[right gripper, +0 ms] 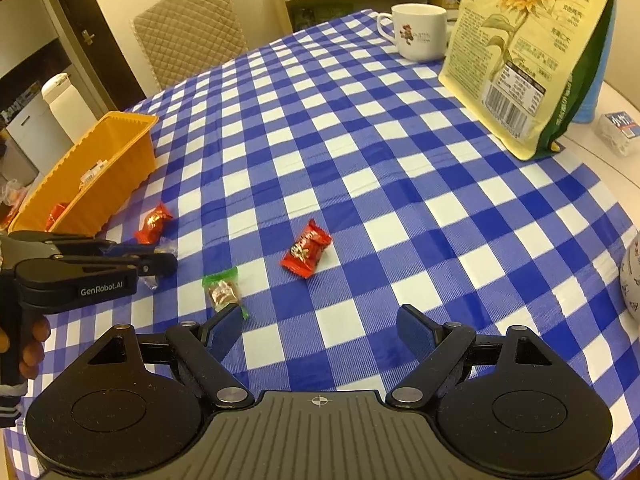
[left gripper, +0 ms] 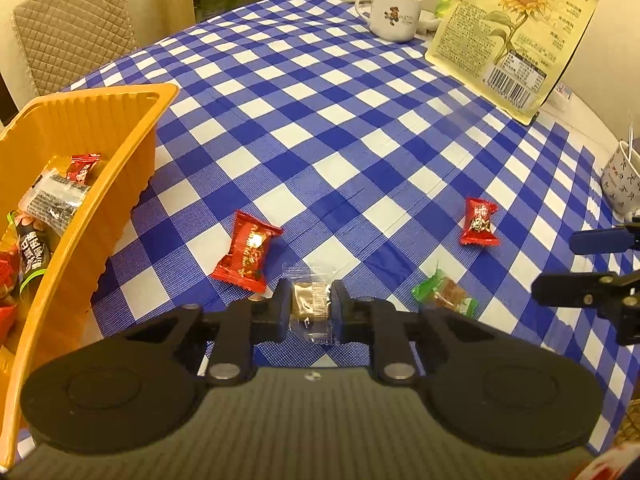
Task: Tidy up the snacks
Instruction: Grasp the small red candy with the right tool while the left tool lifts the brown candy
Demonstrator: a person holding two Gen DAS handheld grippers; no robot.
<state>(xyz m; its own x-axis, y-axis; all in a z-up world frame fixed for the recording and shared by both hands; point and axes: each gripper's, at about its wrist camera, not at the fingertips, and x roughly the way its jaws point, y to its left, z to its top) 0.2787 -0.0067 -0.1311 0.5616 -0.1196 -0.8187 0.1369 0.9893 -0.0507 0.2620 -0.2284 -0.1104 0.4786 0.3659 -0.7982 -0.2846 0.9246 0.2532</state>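
Three wrapped snacks lie loose on the blue-and-white checked table [left gripper: 360, 152] while a fourth is gripped.

The left gripper [left gripper: 310, 308] has its fingers closed onto a small clear-wrapped brown snack [left gripper: 307, 304], low at the cloth, just beside a red foil-wrapped candy [left gripper: 247, 252]. The right gripper [right gripper: 320, 330] hovers with its fingers spread wide and nothing between them, near a green-ended wrapped snack [right gripper: 223, 290] and another red wrapped candy [right gripper: 306, 254]. The step in hand looks like the pick-up; next, I judge, comes a lift and a carry left to the orange plastic tray [left gripper: 132, 128], which already holds several packets, clearing its raised wall before letting go.
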